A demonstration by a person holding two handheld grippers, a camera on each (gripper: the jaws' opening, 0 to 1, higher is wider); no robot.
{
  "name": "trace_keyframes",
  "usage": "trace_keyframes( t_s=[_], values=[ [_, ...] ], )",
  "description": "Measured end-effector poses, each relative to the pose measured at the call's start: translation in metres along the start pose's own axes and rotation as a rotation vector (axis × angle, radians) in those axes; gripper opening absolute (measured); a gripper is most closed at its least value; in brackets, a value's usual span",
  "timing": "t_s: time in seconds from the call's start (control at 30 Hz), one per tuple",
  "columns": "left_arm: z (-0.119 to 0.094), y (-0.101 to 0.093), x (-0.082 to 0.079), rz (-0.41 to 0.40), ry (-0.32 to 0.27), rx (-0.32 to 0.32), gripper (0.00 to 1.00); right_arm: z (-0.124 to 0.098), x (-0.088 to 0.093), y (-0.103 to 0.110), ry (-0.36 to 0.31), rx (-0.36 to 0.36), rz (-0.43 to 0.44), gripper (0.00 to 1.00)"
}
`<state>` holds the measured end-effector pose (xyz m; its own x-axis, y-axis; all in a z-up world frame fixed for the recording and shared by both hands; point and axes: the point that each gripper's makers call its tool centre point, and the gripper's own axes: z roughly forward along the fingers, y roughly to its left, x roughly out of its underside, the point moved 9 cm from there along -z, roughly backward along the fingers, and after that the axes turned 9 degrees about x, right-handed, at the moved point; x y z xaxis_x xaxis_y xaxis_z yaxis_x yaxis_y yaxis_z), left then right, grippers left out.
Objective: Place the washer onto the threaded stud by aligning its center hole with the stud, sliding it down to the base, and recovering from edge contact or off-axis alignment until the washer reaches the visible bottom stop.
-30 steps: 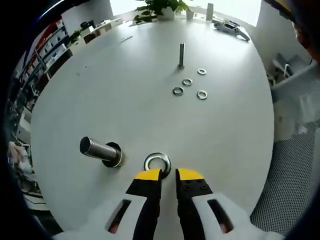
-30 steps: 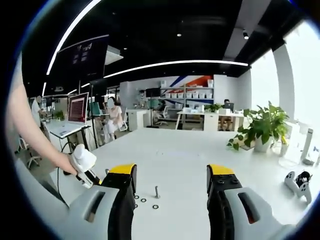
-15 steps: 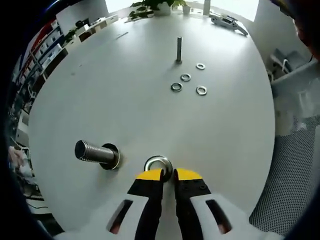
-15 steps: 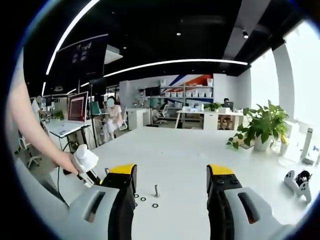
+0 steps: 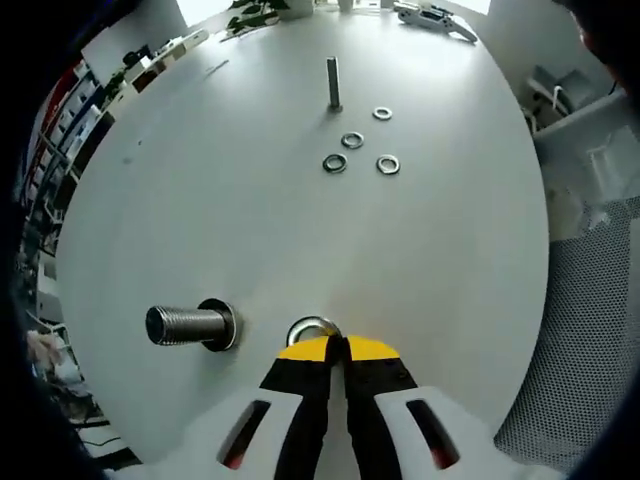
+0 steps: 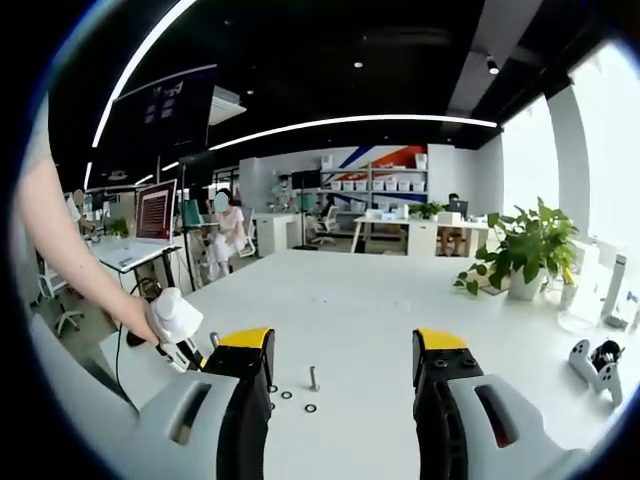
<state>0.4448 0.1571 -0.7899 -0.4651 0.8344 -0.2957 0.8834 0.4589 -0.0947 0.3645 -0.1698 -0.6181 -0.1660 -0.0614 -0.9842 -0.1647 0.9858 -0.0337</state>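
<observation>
Steel washer half hidden behind left gripper, jaws pinched on its rim; right gripper jaws wide, empty.

A shiny metal washer lies flat on the white surface, its near edge hidden. Just beside it to the left, a thick threaded stud rises from a round dark base, its ribbed shaft bare.

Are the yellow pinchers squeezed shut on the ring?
Yes, shut: the left gripper tips meet on the washer's near edge.
</observation>
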Motion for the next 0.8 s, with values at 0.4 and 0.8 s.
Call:
trace_keyframes(
  t_s=[0.4, 0.8],
  values=[
    [-0.002, -0.002, 0.001, -0.008, -0.005, -0.001, 0.02, 0.0, 0.001, 0.0, 0.007, -0.002, 0.01, 0.58],
    [-0.003, -0.001, 0.009, -0.129, -0.101, -0.025, 0.01, -0.001, 0.001, -0.003, 0.007, 0.011, 0.023, 0.58]
  ],
)
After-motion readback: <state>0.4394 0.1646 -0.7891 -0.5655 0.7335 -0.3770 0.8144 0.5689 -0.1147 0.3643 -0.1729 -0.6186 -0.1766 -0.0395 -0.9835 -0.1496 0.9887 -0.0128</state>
